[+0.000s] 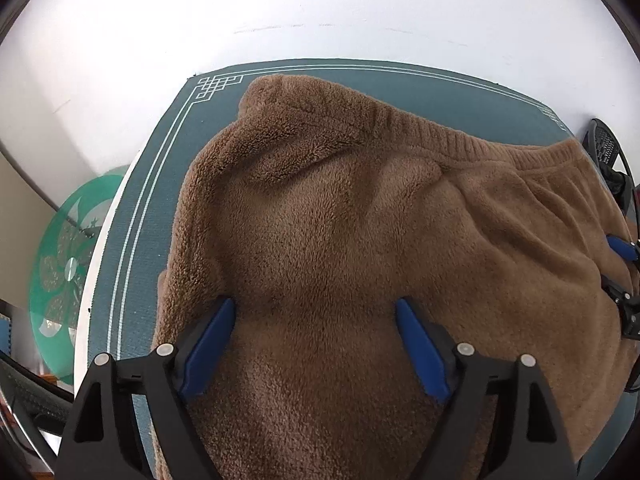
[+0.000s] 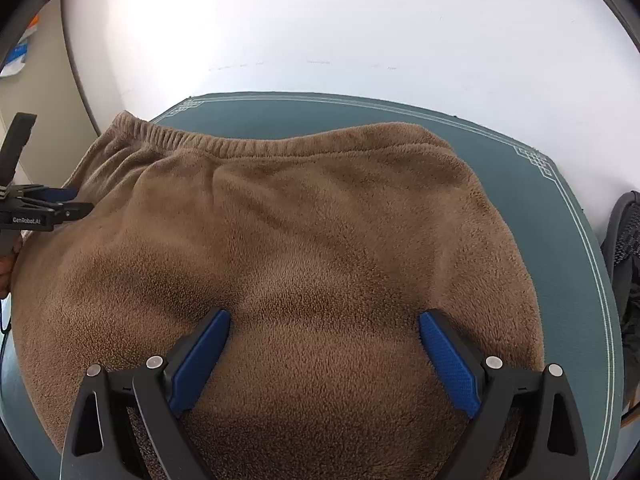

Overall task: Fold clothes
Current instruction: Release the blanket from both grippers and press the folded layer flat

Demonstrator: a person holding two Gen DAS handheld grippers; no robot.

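A brown fleece garment with a ribbed waistband lies folded on a teal mat. My left gripper hangs just over its left part, blue pads spread wide, only fleece showing beneath the gap. My right gripper hovers over the right part of the same garment, jaws equally wide and gripping nothing. The right gripper shows at the right edge of the left wrist view. In the right wrist view the left gripper sits at the left edge, with the waistband behind it.
The teal mat with white line trim lies on a white tabletop. A green round patterned disc stands below the table's left edge. A dark mesh chair stands to the right. A hand holds the left tool.
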